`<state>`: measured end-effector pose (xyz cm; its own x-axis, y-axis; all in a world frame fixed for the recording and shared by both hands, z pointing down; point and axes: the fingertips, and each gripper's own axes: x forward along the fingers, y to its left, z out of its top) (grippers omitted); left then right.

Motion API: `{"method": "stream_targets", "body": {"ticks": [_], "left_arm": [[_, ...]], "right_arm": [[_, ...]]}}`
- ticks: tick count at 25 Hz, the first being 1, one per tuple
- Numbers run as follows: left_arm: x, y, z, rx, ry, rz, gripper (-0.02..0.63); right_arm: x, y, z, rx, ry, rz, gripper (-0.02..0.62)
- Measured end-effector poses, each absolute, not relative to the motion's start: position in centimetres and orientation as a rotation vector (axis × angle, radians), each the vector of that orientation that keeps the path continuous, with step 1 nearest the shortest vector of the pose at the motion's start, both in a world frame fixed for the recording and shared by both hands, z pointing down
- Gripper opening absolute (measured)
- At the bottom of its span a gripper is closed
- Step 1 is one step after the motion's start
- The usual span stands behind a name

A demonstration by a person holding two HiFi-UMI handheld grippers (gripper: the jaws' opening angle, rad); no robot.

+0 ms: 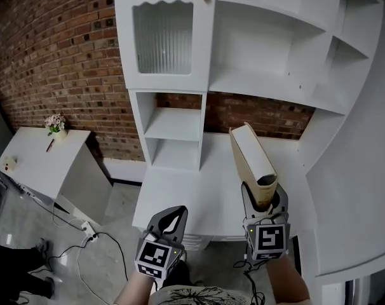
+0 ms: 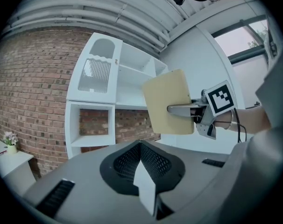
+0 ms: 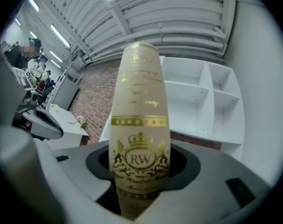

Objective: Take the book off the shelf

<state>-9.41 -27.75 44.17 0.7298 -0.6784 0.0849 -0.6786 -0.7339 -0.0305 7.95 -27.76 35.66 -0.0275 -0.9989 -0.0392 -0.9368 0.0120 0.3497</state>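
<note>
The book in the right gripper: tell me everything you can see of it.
The book is a closed cream hardback; its spine bears gold lettering, a gold band and a crowned RW crest. It stands on end in the air before the white shelf unit, touched only by the right gripper, shut on its lower covers.

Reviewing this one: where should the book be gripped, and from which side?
Grip the book by its two flat covers, entering from one end along the spine, as the right gripper does. It is thin, so the covers give broad parallel faces.
</note>
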Motion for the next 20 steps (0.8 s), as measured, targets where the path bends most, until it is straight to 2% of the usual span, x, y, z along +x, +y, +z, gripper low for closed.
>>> {"method": "stream_targets", "body": {"ticks": [11, 20], "left_arm": [[-10.9, -23.4, 46.6, 2.920, -1.159, 0.167, 0.009], [-11.8, -22.8, 46.0, 2.908, -1.220, 0.157, 0.009]], "right_arm": [[5.5, -22.2, 43.6, 2.037, -2.141, -0.209, 0.229], [4.4, -21.0, 44.7, 2.011, -2.204, -0.167, 0.229]]}}
